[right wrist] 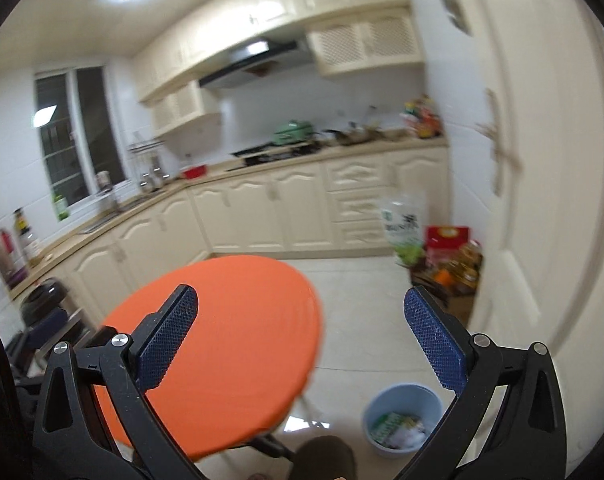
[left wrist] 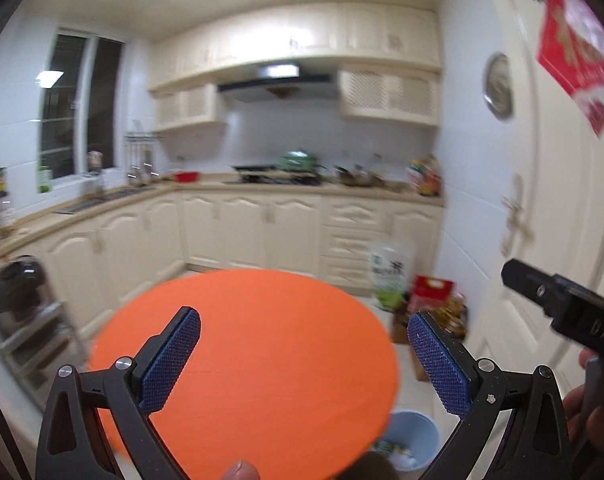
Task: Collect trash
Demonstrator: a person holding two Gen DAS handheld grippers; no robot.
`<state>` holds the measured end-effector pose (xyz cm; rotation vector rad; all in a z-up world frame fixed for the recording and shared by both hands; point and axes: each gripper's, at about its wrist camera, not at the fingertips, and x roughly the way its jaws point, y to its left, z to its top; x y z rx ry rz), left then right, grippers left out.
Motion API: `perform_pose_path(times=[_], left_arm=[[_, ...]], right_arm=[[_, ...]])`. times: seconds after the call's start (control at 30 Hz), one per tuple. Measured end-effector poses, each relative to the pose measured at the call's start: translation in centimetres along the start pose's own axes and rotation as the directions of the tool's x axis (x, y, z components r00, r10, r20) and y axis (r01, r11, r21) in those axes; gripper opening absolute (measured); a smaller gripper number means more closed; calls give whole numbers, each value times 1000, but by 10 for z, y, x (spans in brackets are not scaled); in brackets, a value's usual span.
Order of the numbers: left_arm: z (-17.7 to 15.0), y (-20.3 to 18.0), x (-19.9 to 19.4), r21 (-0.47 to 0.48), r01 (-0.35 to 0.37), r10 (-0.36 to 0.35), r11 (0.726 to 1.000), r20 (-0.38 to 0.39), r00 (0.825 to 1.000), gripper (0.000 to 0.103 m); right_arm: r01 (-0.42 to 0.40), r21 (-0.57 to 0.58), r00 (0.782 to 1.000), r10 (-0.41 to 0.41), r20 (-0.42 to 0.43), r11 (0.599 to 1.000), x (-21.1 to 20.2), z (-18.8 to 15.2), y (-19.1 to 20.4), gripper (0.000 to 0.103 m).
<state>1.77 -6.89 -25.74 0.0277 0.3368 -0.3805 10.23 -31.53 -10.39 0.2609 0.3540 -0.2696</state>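
Left wrist view: left tool (left wrist: pixel 303 340) spread wide, holding nothing, above the round orange surface (left wrist: pixel 262 360). Right tool (right wrist: pixel 301 320) also wide and holding nothing, over the same surface's right edge. Blue bin (right wrist: pixel 401 412) sits on the floor just right of the surface, with green-white wrapper trash (right wrist: pixel 393 428) inside. Bags (right wrist: pixel 449 252) lean by the white door (right wrist: pixel 541 160). Both views blurred.
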Motion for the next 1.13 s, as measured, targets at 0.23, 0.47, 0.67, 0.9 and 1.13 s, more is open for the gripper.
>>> perform_pose_path(times=[0.23,0.47,0.67,0.9,1.13], left_arm=[[-9,-5,-109,-21,-159,160,987,104,982,102],[-23,-42,-179,-65,-191,199,979,131,971,102],[-18,-28,-216,-98,-218,230,971,132,964,102],[10,-37,-195,-115,-218,232,969,121,965,102],[20,-19,-179,-139,-202,220,970,133,966,102]], right_arm=[[-86,-90,995,90,36,992,-19,-5,82,103],[-109,-130,991,118,67,986,-39,-10,124,103],[-122,-149,988,134,72,981,-41,-10,141,103],[-121,-151,988,133,73,981,-40,-8,144,103],[-108,-147,990,120,71,983,-36,-6,146,103]])
